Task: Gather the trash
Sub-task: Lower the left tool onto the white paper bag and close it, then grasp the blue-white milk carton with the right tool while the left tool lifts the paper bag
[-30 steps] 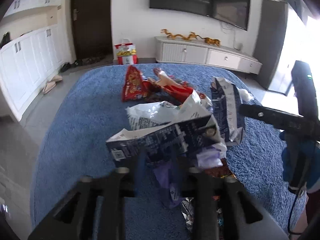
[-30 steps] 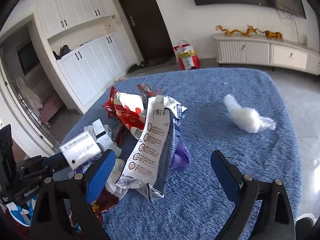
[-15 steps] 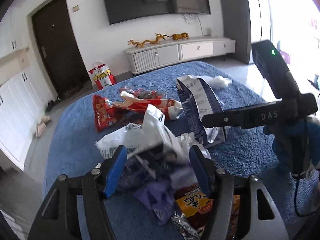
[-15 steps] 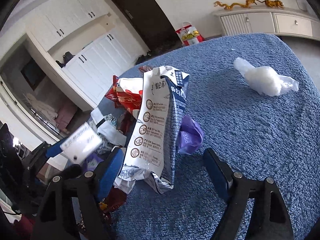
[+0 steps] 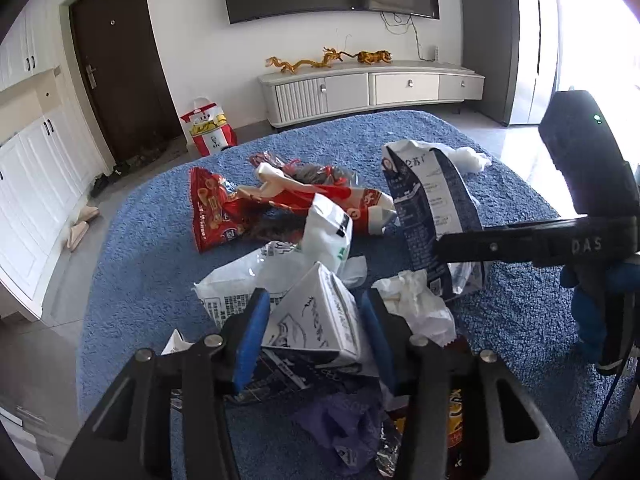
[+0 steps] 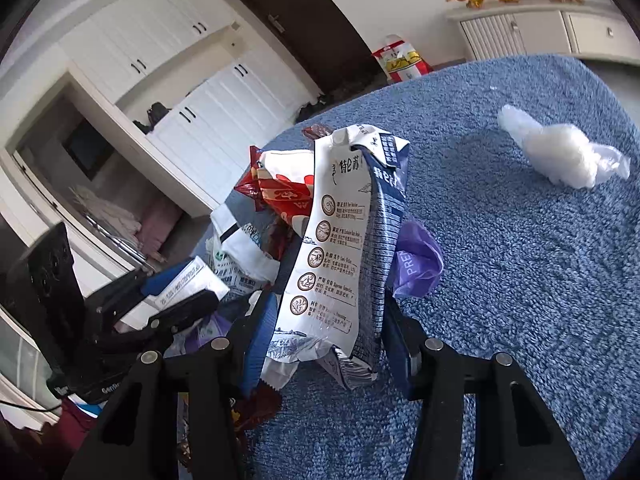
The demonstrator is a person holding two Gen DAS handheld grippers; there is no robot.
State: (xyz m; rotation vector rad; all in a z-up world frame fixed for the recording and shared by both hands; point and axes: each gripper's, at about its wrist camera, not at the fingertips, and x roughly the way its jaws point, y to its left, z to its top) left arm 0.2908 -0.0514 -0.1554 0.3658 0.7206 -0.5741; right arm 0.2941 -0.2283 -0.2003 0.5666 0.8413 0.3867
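Note:
Trash is heaped on a blue fuzzy cover [image 5: 160,264]. My left gripper [image 5: 314,338] is shut on a small white and dark milk carton [image 5: 316,320], which also shows in the right wrist view [image 6: 180,284]. My right gripper [image 6: 332,336] is shut on a tall blue and white milk bag [image 6: 344,240] that stands upright; it also shows in the left wrist view [image 5: 432,208]. Red snack wrappers [image 5: 248,208], a white plastic bag [image 5: 280,264], a purple bag [image 6: 416,260] and a crumpled tissue [image 5: 416,304] lie around both grippers.
A white plastic wad [image 6: 560,156] lies alone at the far right of the cover. A red and white paper bag [image 5: 208,128] stands on the floor by the dark door. A low white TV cabinet [image 5: 372,88] is behind. White cupboards [image 5: 36,168] line the left wall.
My left gripper has closed on the small milk carton and lifted it. My right gripper has moved in and closed on the tall milk bag.

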